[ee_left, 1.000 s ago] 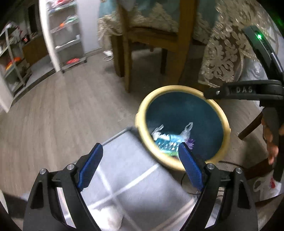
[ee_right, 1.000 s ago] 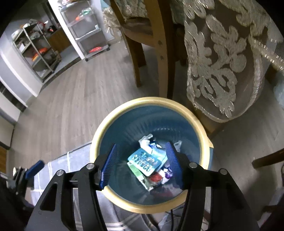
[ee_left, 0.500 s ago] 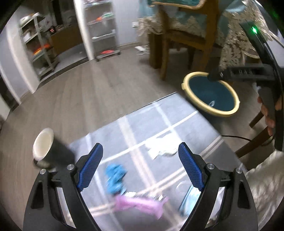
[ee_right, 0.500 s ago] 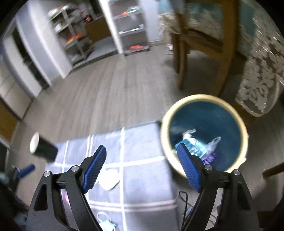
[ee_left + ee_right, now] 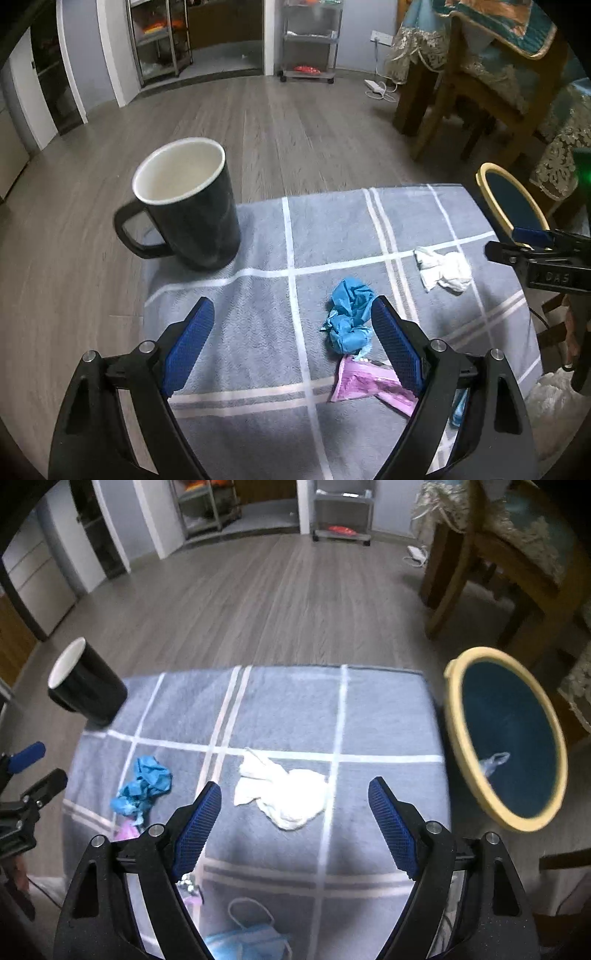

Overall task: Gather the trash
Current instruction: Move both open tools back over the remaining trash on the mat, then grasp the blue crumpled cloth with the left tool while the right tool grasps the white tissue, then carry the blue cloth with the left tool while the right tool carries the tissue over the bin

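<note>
A crumpled blue wrapper (image 5: 349, 317) lies on the grey checked cloth (image 5: 332, 229), just inside the right finger of my left gripper (image 5: 291, 310), which is open and holds nothing. A pink wrapper (image 5: 369, 384) lies below it. My right gripper (image 5: 295, 794) hovers open over a crumpled white tissue (image 5: 284, 794), which also shows in the left wrist view (image 5: 443, 271). The blue wrapper (image 5: 144, 790) lies to its left, and a blue face mask (image 5: 251, 934) under the fingers. The yellow-rimmed blue bin (image 5: 458, 709) stands on the floor to the right, with trash inside.
A black mug (image 5: 188, 206) with a white inside stands on the cloth's far left corner. Wooden chairs (image 5: 480, 96) and a lace tablecloth (image 5: 557, 162) are at the right behind the bin (image 5: 484, 173). Grey wood floor (image 5: 258, 590) stretches beyond, with shelving racks (image 5: 340, 509) at the back.
Both grippers have swung left, away from above the bin, to over the grey cloth. The right jaws have widened. The mug and the loose trash have come into view.
</note>
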A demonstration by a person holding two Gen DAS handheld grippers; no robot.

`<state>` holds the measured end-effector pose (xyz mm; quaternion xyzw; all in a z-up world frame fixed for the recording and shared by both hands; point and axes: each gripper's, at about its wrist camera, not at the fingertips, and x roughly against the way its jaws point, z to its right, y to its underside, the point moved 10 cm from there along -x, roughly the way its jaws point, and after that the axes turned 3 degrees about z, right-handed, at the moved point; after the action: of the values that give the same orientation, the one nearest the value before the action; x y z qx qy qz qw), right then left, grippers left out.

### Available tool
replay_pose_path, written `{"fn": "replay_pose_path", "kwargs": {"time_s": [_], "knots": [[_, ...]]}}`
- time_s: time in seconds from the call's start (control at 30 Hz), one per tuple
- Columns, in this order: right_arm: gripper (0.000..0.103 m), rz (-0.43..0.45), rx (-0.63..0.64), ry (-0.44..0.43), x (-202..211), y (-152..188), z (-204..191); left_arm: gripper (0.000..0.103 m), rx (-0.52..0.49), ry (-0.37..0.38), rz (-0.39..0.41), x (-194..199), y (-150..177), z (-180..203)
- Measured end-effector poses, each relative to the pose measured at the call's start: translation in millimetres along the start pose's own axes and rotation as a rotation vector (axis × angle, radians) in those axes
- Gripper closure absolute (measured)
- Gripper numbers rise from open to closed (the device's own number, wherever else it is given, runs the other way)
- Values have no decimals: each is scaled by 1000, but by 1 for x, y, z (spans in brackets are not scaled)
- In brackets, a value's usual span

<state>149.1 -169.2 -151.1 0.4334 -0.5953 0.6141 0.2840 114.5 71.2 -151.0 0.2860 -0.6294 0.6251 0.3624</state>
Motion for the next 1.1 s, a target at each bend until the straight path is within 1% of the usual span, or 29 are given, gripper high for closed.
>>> {"fn": "replay_pose_path", "kwargs": {"time_s": [0.07,0.13,0.17,0.27,0.37,0.43,0.5,0.53,0.6,0.63,0.67,0.7,0.73,0.77,0.8,0.87,1.1], "knots": [[21,-23,23,23,-15,1,-2,18,-9,17,-18,-11,5,7],[21,-48,49,43,-28,5,-4,18,-53,25,-38,-23,9,18],[21,-63,58,49,-33,8,-3,18,-66,40,-50,-28,12,25],[21,-107,70,47,-48,18,-3,18,-74,79,-86,-41,20,40],[23,-133,75,38,-57,24,-4,20,-88,74,-101,-51,24,47],[27,-146,81,35,-61,26,-5,24,-90,81,-109,-57,24,51],[37,-160,86,30,-65,29,-7,35,-94,88,-128,-62,26,54],[40,-167,89,29,-67,31,-8,40,-98,90,-137,-65,27,56],[54,-182,96,26,-70,34,-8,59,-108,101,-152,-69,30,59],[56,-190,100,27,-72,37,-7,68,-116,106,-162,-71,32,61],[62,-192,103,31,-72,38,-6,75,-120,111,-166,-72,33,62],[70,-192,102,30,-72,38,-6,80,-120,115,-159,-71,32,62],[74,-191,96,24,-71,38,-6,83,-119,122,-156,-70,31,63],[79,-190,92,20,-71,38,-6,89,-118,126,-150,-68,29,63],[82,-185,83,15,-69,36,-6,89,-115,129,-146,-67,27,63],[84,-176,70,2,-65,34,-6,90,-102,144,-128,-61,22,64],[85,-140,58,-12,-48,29,-3,90,-143,127,-52,-43,1,74]]}}
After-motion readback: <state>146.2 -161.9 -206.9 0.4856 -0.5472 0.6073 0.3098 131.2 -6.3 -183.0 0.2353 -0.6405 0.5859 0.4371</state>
